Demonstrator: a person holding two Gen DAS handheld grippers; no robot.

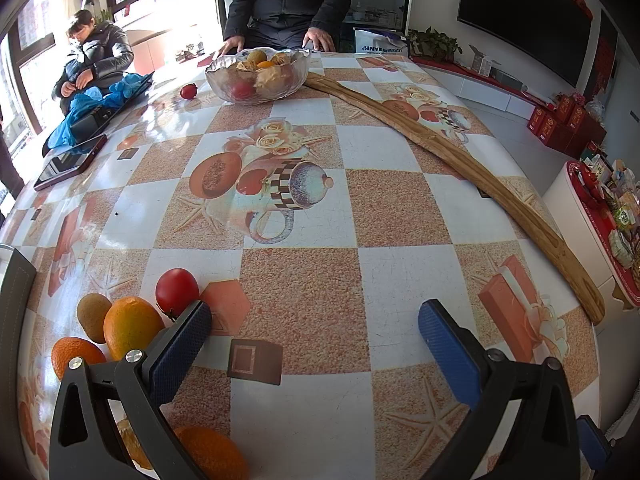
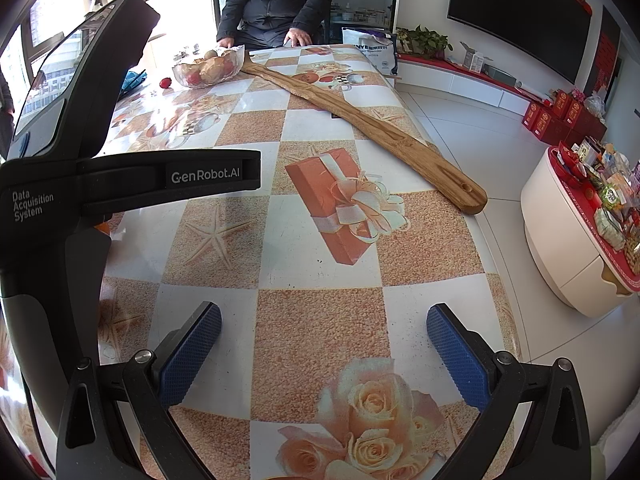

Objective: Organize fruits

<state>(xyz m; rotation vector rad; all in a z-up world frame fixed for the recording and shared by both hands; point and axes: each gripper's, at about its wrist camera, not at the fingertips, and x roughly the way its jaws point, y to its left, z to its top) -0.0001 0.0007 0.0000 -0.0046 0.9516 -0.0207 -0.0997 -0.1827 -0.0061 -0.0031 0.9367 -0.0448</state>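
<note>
Left gripper (image 1: 314, 322): blue textured pads set wide apart, nothing between them, poised low over the checked floral tablecloth (image 1: 360, 152).

Right gripper (image 2: 324, 326): pads likewise wide apart and empty, over a bare stretch of the cloth; the left tool's black body fills this view's left side.

Loose fruit, beside and behind the left gripper's left finger (image 1: 182, 344):
- round red tomato (image 1: 176, 290), just off the fingertip, touching or nearly so;
- yellow-orange oval mango-like fruit (image 1: 130, 326), against the tomato;
- brown fuzzy kiwi (image 1: 92, 316), left of the mango-like fruit;
- orange citrus fruit (image 1: 74, 354), nearer the tool;
- second orange citrus fruit (image 1: 216, 454), partly hidden under the tool's frame.

Container: clear scalloped glass bowl (image 1: 258, 74), far ahead of both tools at the table's far end. Contents: one red fruit, one brownish round fruit, one orange fruit, and pale tan pieces not identifiable. A small red fruit (image 1: 188, 91) lies just outside it, to its left.

Other: long curved wooden paddle (image 1: 460, 160), running from the bowl's side toward the near right edge.

Hazards, as judged: the left finger may nudge the tomato and roll it into its neighbours; round fruit may slip from the pads on the long carry; the paddle lies close to the route to the bowl.
</note>
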